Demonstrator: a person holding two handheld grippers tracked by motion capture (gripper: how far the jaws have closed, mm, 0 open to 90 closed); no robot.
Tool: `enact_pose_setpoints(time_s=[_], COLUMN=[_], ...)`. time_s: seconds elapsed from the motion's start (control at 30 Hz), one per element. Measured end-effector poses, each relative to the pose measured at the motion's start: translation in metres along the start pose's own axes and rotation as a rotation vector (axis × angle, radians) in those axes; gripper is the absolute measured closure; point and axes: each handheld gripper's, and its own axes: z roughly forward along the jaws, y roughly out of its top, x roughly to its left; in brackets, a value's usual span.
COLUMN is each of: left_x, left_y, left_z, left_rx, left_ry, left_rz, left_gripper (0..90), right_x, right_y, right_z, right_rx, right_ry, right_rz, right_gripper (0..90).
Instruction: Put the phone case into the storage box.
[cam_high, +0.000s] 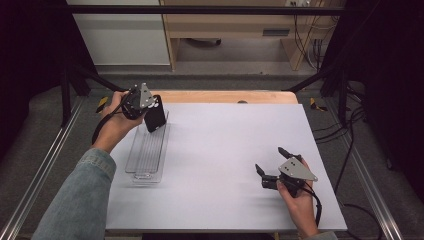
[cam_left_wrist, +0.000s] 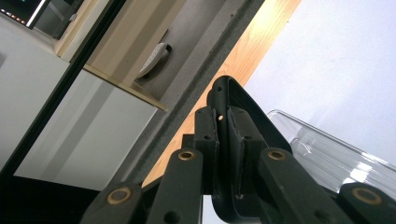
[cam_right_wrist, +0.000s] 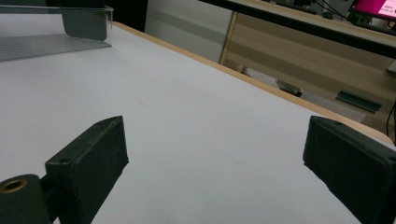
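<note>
Gripped in my left gripper (cam_high: 156, 119) is a flat black piece (cam_high: 155, 114), held upright over the far end of a clear ribbed tray (cam_high: 146, 152); from the high view, the tray lies lengthwise along the left side of the white table (cam_high: 220, 150), and the piece's lower edge sits at or just above the tray's far end, though I cannot tell whether it touches. My left hand (cam_high: 117, 120) is wrapped round the gripper body at the table's far left corner. My right gripper (cam_high: 270, 160) rests low near the right front of the table, well apart from the tray, jaws spread wide with nothing between them, my right hand (cam_high: 296, 195) behind it.

Left gripper view: my jaws are clamped on the black piece (cam_left_wrist: 233, 140), its rounded top rising above them. The tray (cam_left_wrist: 336, 154) rim shows just beyond, on the white table (cam_left_wrist: 336, 60).

Right gripper view: my right gripper (cam_right_wrist: 215, 158) stands open over bare table (cam_right_wrist: 201, 107). Far off at the top left are the tray (cam_right_wrist: 51, 44) and the dark piece (cam_right_wrist: 86, 23) standing in its end.
</note>
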Motion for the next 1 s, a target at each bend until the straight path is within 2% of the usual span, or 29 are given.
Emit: enact_pose_setpoints(time_s=[0.37, 0.53, 1.0], left_x=[0.0027, 0.0019, 0.0010], left_y=[-0.0018, -0.0031, -0.0082], left_z=[0.0026, 0.0042, 0.0041], left_rx=[-0.002, 0.024, 0.048], left_ry=[-0.006, -0.012, 0.017], left_rz=[-0.009, 0.009, -0.011], left_gripper=[81.0, 77.9, 69.5], right_x=[0.0002, 0.0006, 0.0013], right_y=[-0.0003, -0.0003, -0.0004], right_z=[0.0003, 0.0004, 0.0008], right_rx=[0.002, 0.002, 0.003], right_ry=[0.001, 0.002, 0.003], right_rz=[0.000, -0.001, 0.000], right_gripper=[6.7, 6.7, 6.7])
